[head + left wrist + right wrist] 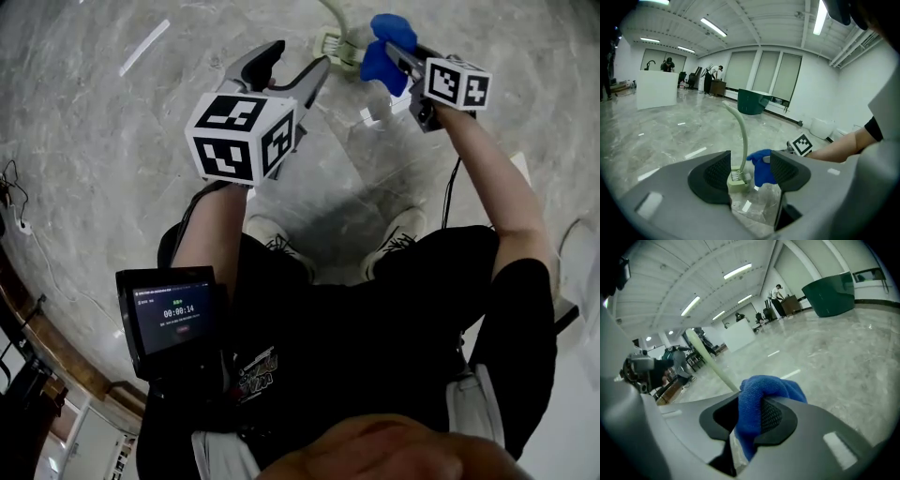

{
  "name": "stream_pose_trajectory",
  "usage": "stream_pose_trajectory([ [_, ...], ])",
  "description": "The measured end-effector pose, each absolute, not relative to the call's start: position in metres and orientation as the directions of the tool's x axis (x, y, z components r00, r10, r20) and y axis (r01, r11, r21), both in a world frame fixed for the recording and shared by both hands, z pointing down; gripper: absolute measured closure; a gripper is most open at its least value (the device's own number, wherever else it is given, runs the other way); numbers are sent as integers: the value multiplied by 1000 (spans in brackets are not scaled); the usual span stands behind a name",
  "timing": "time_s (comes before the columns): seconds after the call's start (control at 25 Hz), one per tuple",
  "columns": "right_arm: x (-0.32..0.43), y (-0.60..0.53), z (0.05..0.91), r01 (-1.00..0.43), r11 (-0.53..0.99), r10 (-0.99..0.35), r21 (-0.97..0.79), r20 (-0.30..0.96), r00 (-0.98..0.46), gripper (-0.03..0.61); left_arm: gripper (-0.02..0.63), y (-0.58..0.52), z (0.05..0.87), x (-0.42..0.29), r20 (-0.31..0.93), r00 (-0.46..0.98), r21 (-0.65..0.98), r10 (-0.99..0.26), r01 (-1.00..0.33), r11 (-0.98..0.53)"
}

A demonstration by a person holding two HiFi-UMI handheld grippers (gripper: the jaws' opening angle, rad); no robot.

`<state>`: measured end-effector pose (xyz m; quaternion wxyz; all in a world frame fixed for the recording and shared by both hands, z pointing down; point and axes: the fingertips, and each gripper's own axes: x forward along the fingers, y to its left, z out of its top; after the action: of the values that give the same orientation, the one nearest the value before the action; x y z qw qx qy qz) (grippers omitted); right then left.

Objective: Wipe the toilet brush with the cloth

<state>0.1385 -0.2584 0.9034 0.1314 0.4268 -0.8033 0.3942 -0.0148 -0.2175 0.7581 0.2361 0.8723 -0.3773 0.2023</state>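
The toilet brush has a pale green curved handle [741, 129] and a pale green head [738, 181] that rests in a clear holder [754, 206] on the marble floor. My left gripper [300, 58] is open, and the brush head [336, 41] lies just beyond its jaw tips, apart from both pads. In the left gripper view my left gripper [749, 164] frames the head between its jaws. My right gripper [750, 413] is shut on a folded blue cloth [761, 392]. That cloth [382, 45] hangs right beside the brush head, with the handle [710, 363] slanting past to its left.
Both of the person's shoes [274, 236] stand on the floor below the grippers. A small screen [171, 315] hangs at the waist. Farther off are a dark green bin [752, 101], a white counter [656, 89] and a white container [822, 126] by the wall.
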Motion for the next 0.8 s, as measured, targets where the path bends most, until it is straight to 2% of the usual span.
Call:
stream_pose_trajectory([
  [0.16, 111, -243, 936, -797, 353, -497, -491, 623, -604, 494, 352, -216, 762, -14, 547, 625, 256, -557, -758, -599],
  [0.4, 105, -242, 887, -799, 514, -527, -312, 620, -582, 494, 353, -215, 758, -15, 546, 614, 222, -570, -762, -608],
  [0.52, 102, -247, 842, -768, 573, -552, -286, 558, -620, 494, 353, -215, 756, -15, 541, 614, 217, -575, -763, -609],
  [0.68, 93, -253, 779, -714, 625, -584, -316, 417, -696, 494, 353, -216, 756, -12, 540, 616, 220, -574, -761, -610],
  [0.8, 83, -253, 734, -678, 681, -600, -276, 321, -733, 492, 353, -215, 756, -14, 542, 615, 215, -573, -761, -612],
])
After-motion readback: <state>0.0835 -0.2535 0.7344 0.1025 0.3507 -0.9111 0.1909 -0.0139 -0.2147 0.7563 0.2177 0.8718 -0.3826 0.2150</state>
